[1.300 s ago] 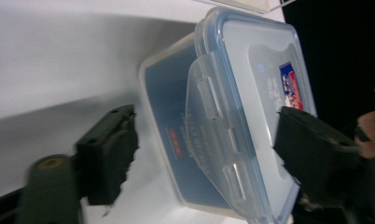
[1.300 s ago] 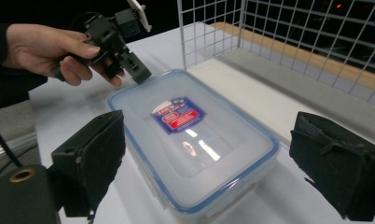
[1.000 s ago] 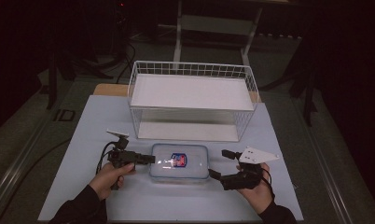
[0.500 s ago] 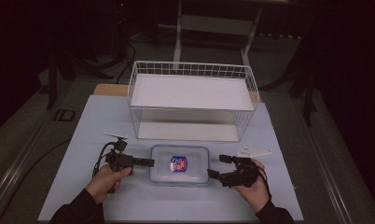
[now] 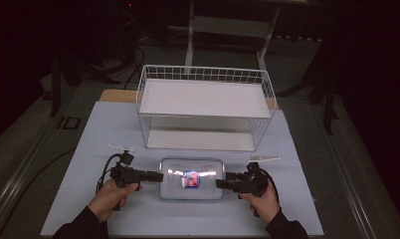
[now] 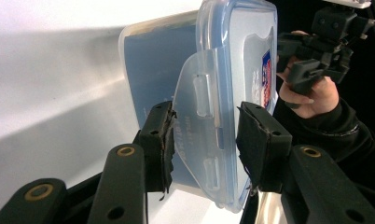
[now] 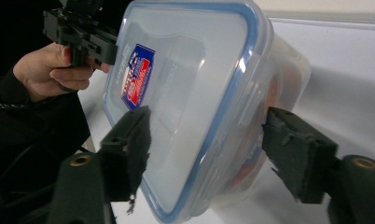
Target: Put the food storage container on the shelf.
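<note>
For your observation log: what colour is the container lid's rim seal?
Blue rim seal, clearest in the right gripper view.

My box lies on the table, before the basket, between my 2 grippers.

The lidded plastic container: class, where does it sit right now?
In the high view the plastic container lies on the table's near middle, between the left claw and right claw, just in front of the wire basket.
</note>
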Tool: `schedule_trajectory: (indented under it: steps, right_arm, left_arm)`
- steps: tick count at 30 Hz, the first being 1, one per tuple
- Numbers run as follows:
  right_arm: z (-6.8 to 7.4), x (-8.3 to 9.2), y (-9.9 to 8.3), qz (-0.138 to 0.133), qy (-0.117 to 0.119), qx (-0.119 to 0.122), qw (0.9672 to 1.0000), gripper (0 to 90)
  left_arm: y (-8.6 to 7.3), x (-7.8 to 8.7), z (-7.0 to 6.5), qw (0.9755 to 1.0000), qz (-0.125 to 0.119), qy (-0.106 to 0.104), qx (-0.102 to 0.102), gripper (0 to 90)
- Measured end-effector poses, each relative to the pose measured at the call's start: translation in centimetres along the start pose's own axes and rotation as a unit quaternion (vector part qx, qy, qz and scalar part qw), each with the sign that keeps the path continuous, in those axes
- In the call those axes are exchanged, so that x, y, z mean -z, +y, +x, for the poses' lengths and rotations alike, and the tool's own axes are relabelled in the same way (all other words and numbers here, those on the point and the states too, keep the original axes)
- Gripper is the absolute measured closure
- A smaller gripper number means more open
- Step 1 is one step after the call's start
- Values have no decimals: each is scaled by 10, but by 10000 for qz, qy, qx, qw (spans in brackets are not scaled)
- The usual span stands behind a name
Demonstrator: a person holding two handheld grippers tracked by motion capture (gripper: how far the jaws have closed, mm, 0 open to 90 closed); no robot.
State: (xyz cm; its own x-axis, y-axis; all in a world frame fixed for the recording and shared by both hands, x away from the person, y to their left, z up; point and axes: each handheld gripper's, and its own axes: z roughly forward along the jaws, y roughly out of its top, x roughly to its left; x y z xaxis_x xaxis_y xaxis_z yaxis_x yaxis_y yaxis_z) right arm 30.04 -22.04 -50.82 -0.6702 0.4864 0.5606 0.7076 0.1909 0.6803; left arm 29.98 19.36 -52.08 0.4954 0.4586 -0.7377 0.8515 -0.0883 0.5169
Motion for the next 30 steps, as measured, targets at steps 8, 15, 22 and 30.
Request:
schedule_trajectory:
  steps: [8, 15, 22, 30]
  right_arm:
    - [-4, 1, -1, 70, -6, -135, 9999, 503]
    - [6, 4, -3, 53, -209, -156, 9996, 530]
    - [8, 6, -4, 1, -250, -264, 9993, 534]
    - [22, 19, 9, -225, -325, -145, 9991, 536]
  left_arm:
    - [-3, 1, -2, 10000, -40, 6, -69, 577]
    - [-9, 2, -9, 9998, -99, 73, -176, 578]
    - [-6, 3, -18, 9993, -180, 199, -279, 577]
    - [4, 12, -38, 9978, -497, 197, -396, 576]
